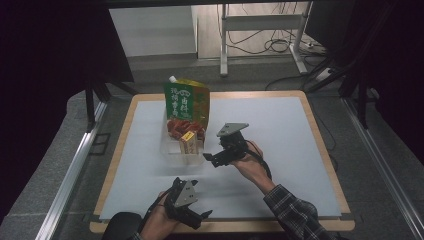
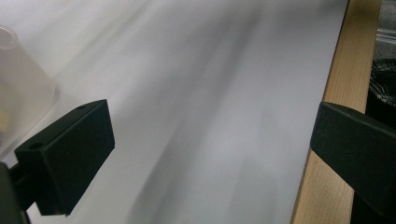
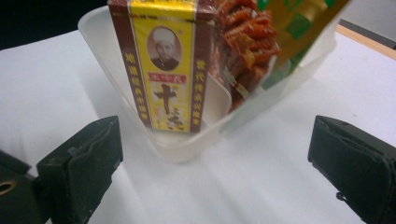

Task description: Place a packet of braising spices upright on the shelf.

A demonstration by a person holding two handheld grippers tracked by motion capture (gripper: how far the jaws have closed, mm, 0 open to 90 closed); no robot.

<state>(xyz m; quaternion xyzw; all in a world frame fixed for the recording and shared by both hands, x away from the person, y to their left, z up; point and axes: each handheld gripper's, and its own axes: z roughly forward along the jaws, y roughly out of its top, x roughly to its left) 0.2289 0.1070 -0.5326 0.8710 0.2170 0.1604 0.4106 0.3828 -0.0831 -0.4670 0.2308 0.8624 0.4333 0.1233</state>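
Observation:
A clear plastic container (image 1: 171,153) stands left of centre on the white mat (image 1: 280,125). It holds a tall green and gold pouch (image 1: 187,99), a red snack pack (image 1: 181,126) and a small yellow and brown box (image 1: 187,142). My right gripper (image 1: 211,158) is open just right of the container, jaws towards it. In the right gripper view the box (image 3: 161,65), the red pack (image 3: 245,42) and the container wall (image 3: 187,147) lie close ahead of the open right gripper (image 3: 219,154). My left gripper (image 1: 200,201) is open over the mat near the front edge; between the jaws of the left gripper (image 2: 210,135) is only mat.
The wooden table edge (image 2: 341,79) runs along the right of the left gripper view, and a corner of the container (image 2: 18,84) shows at its left. Metal rails (image 1: 75,165) flank the table. A desk frame with cables (image 1: 265,40) stands on the floor behind.

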